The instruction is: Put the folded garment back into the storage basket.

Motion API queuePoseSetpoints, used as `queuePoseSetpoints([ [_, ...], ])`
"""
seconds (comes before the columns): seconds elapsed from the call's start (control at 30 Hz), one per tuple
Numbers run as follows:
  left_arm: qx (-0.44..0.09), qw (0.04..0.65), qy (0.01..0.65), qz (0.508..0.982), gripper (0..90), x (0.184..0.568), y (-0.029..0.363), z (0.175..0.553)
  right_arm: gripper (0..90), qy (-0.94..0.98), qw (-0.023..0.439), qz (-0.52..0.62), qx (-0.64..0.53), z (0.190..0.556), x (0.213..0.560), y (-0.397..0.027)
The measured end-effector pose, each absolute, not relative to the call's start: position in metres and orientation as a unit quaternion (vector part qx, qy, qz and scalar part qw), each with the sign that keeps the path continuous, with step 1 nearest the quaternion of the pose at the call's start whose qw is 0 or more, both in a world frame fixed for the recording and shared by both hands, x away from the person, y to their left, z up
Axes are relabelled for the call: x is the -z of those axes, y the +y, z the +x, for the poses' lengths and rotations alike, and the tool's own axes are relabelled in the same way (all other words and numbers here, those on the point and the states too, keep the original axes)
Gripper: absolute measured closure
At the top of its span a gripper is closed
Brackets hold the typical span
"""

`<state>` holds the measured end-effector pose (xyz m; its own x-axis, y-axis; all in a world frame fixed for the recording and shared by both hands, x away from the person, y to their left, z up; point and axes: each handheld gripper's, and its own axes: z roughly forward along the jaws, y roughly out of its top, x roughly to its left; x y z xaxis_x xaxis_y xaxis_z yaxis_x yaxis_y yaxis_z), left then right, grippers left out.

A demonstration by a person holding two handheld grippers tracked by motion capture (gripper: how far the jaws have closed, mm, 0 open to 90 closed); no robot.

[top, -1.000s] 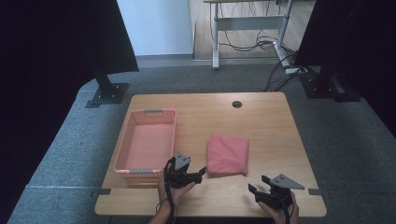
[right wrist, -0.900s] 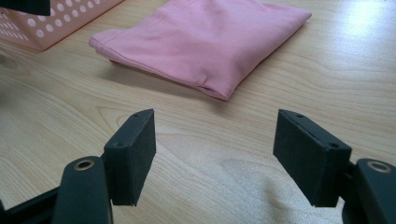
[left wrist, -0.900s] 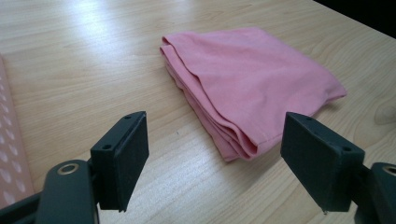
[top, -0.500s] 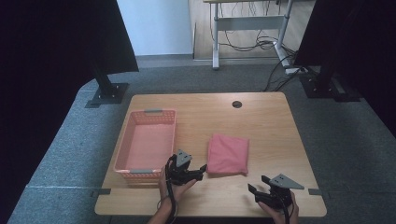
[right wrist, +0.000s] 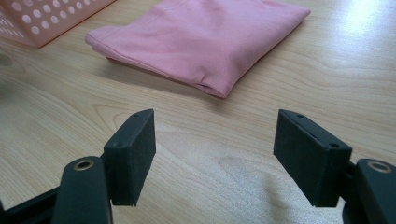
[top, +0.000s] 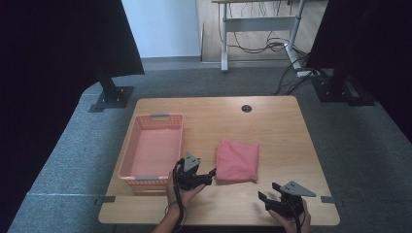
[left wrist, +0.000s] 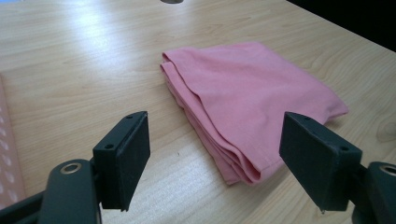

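A folded pink cloth (top: 237, 160) lies flat near the middle of the wooden table (top: 272, 131). My left gripper (top: 210, 173) hovers open just left of the cloth's near left corner; in the left gripper view the cloth (left wrist: 247, 98) lies between and beyond the spread jaws, apart from them. My right gripper (top: 262, 197) is open near the table's front edge, short of the cloth's near right corner. The right gripper view looks over bare wood toward the cloth (right wrist: 201, 32), with nothing between the jaws.
A pink perforated basket (top: 152, 148) stands empty to the left of the cloth, close to my left hand; its corner (right wrist: 42, 18) shows in the right gripper view. A round cable hole (top: 247, 108) sits at the table's far side. Dark screens flank the table.
My left gripper has edged slightly right and forward, toward the cloth's near left corner. The right gripper and the cloth have stayed put.
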<state>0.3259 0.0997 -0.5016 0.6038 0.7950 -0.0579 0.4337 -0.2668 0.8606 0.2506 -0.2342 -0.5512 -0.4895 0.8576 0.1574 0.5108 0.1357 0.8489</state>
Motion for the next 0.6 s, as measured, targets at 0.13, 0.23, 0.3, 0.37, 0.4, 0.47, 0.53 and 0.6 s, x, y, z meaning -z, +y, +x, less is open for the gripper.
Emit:
queuePoseSetpoints([
  [0.13,-0.202,0.458,0.395,0.770,24.3,0.4996,0.0968,0.3277,29.9,0.731,0.186,0.467,-0.461,0.2506,0.5515,-0.2335],
  [0.23,-0.203,0.458,0.393,0.771,24.6,0.4981,0.0943,0.3289,29.9,0.733,0.186,0.465,-0.460,0.2506,0.5517,-0.2327],
  [0.3,-0.203,0.460,0.392,0.771,24.7,0.4970,0.0929,0.3292,29.8,0.733,0.186,0.465,-0.460,0.2506,0.5518,-0.2328],
  [0.37,-0.204,0.460,0.390,0.771,24.6,0.4960,0.0918,0.3298,29.7,0.733,0.186,0.465,-0.461,0.2506,0.5518,-0.2329],
  [0.4,-0.205,0.459,0.390,0.771,24.6,0.4955,0.0915,0.3303,29.7,0.733,0.186,0.465,-0.461,0.2505,0.5517,-0.2329],
  [0.47,-0.204,0.461,0.392,0.770,24.6,0.4946,0.0910,0.3315,29.7,0.733,0.186,0.464,-0.461,0.2505,0.5517,-0.2329],
  [0.53,-0.205,0.459,0.393,0.770,24.4,0.4937,0.0910,0.3329,29.7,0.733,0.186,0.464,-0.461,0.2505,0.5518,-0.2327],
  [0.6,-0.205,0.459,0.394,0.770,24.3,0.4933,0.0912,0.3348,29.6,0.734,0.186,0.464,-0.460,0.2505,0.5519,-0.2326],
])
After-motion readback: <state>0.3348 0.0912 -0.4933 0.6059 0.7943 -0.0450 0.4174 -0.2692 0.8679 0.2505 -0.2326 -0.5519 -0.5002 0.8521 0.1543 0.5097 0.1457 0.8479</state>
